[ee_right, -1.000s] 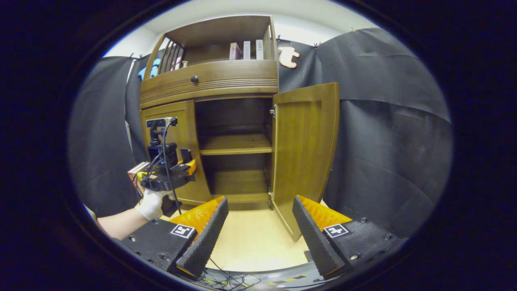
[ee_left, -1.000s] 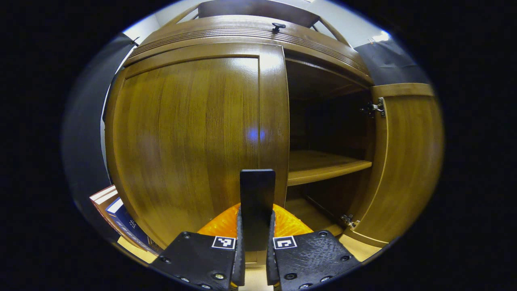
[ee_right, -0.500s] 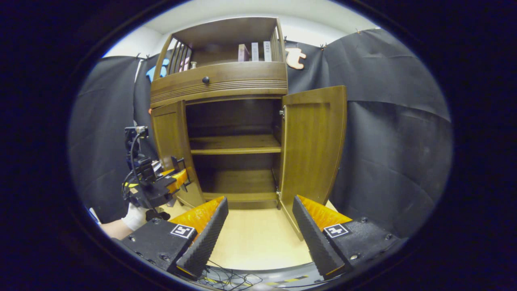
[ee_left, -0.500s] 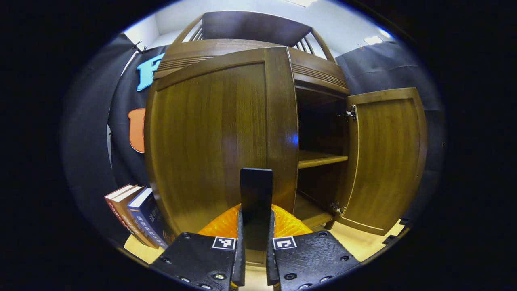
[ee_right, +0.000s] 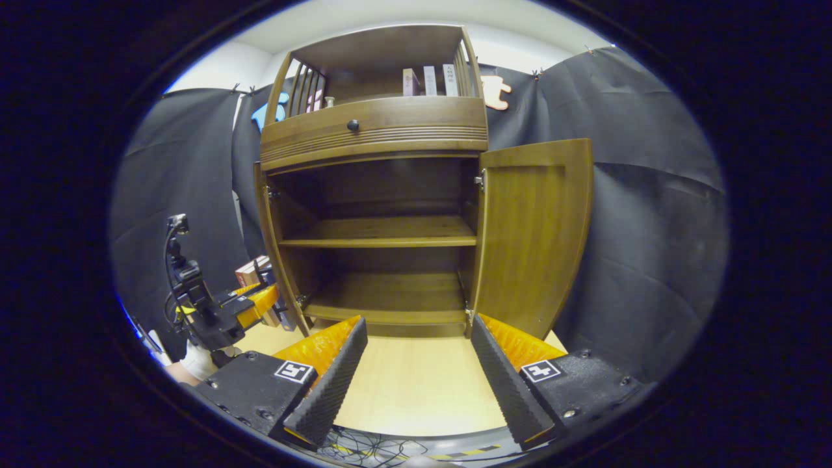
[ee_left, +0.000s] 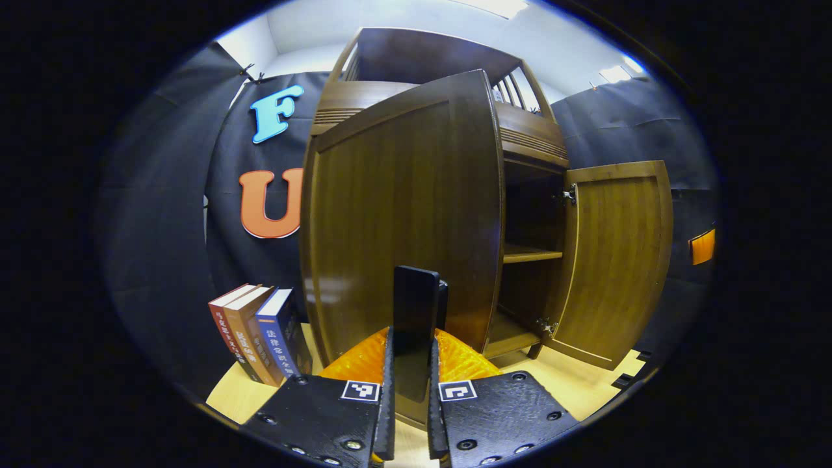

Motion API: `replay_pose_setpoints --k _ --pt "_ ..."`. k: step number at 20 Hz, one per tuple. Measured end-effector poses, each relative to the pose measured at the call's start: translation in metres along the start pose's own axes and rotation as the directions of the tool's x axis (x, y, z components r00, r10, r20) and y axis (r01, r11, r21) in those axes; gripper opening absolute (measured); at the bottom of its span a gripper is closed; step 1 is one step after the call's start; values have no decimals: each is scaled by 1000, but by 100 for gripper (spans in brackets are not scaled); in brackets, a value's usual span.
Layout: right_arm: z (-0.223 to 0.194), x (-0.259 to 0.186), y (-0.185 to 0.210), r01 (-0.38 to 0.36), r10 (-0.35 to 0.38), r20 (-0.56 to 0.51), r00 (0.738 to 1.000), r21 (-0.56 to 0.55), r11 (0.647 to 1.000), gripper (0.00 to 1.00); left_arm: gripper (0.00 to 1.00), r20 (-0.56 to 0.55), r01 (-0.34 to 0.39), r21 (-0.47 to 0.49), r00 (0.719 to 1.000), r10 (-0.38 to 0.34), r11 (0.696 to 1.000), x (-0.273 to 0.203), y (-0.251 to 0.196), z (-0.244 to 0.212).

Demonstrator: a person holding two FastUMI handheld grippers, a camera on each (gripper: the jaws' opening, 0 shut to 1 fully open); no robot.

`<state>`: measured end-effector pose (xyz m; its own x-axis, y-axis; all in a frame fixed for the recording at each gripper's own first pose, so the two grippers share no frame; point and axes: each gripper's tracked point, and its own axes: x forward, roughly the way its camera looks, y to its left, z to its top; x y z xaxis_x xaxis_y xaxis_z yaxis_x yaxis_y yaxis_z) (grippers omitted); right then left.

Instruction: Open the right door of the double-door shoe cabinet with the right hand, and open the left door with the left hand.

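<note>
The brown wooden shoe cabinet (ee_right: pixel 377 136) stands with both doors swung out. Its left door (ee_left: pixel 403 214) fills the middle of the left gripper view, angled well away from the frame. My left gripper (ee_left: pixel 412 348) is shut on that door's dark flat handle (ee_left: pixel 416 305). In the right gripper view the left door (ee_right: pixel 264 227) is seen edge-on, with the left gripper (ee_right: pixel 260 302) and a gloved hand beside it. The right door (ee_right: pixel 533 234) stands wide. My right gripper (ee_right: pixel 416 364) hangs open above the floor in front of the cabinet, holding nothing.
Inside are a middle shelf (ee_right: pixel 383 231) and a bare bottom board. A drawer with a dark knob (ee_right: pixel 353 125) sits above the doors. Three books (ee_left: pixel 260 338) lean on the floor left of the cabinet. Cables (ee_right: pixel 364 448) lie near the front.
The left gripper has pulled the left door from shut to wide open, swinging leftward. The right gripper stayed open and shifted a little; the right door kept its position.
</note>
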<state>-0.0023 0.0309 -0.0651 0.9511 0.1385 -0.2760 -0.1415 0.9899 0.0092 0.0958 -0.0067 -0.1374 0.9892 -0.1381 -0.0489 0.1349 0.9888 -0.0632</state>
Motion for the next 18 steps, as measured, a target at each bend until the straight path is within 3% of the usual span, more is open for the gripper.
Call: replay_pose_setpoints --k 4,5,6,7,10,11,13,16,18 --pt "-5 11 15 -34 34 -23 999 -11 999 100 19 2 -32 -2 999 32 999 -23 28 0" --pt "-5 14 21 -47 47 -27 999 -9 999 100 27 0 -39 0 999 39 999 -28 38 -1" --pt "-5 16 26 -60 59 -28 998 -6 998 100 27 4 -48 1 999 48 999 -33 47 -1" --pt "-5 19 31 -69 69 -31 997 -6 998 100 18 4 -67 4 998 67 998 -37 60 0" --pt "-11 24 46 -98 98 -42 994 -12 995 100 18 11 -182 6 983 182 983 -54 108 1" --pt "-12 25 49 -104 104 -44 994 -13 994 100 0 8 -226 7 974 226 974 -54 130 2" --pt "-14 27 52 -117 116 -46 992 -12 993 100 0 4 -171 -27 985 172 985 -57 131 2" --pt "-15 29 60 -125 124 -53 991 -15 992 100 0 37 -97 38 995 95 995 -54 147 4" --pt "-15 29 61 -125 124 -54 991 -11 992 100 0 29 -48 17 998 47 999 -54 157 2"
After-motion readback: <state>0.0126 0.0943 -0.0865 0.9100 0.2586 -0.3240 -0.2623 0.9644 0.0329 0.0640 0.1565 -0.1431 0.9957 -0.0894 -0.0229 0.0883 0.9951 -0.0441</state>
